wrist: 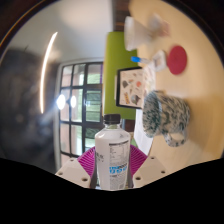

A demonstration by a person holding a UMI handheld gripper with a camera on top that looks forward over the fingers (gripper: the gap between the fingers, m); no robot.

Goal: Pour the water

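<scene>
The water bottle (pixel 112 150) sits at the bottom middle of the frame, held in the claw (pixel 112 168). The claw is closed snug on it, with a pink pad (pixel 88 160) pressing on each side of the bottle's lower part. The bottle has a white cap and a label with blue on it, and I cannot tell if the cap is loose or tight. The whole view is tipped sideways. To the right of the bottle, in the middle right of the frame, is a green and white patterned mug (pixel 165 115), with its open mouth turned toward the bottle. Further off, in the upper right, a red round thing (pixel 178 59) lies on the pale bench (pixel 195 85). To pour well, I think the bottle's top should come right over the mug's mouth first. Then tip slowly, so the water falls in and does not splash. Keep the grip firm so the bottle does not slip.
</scene>
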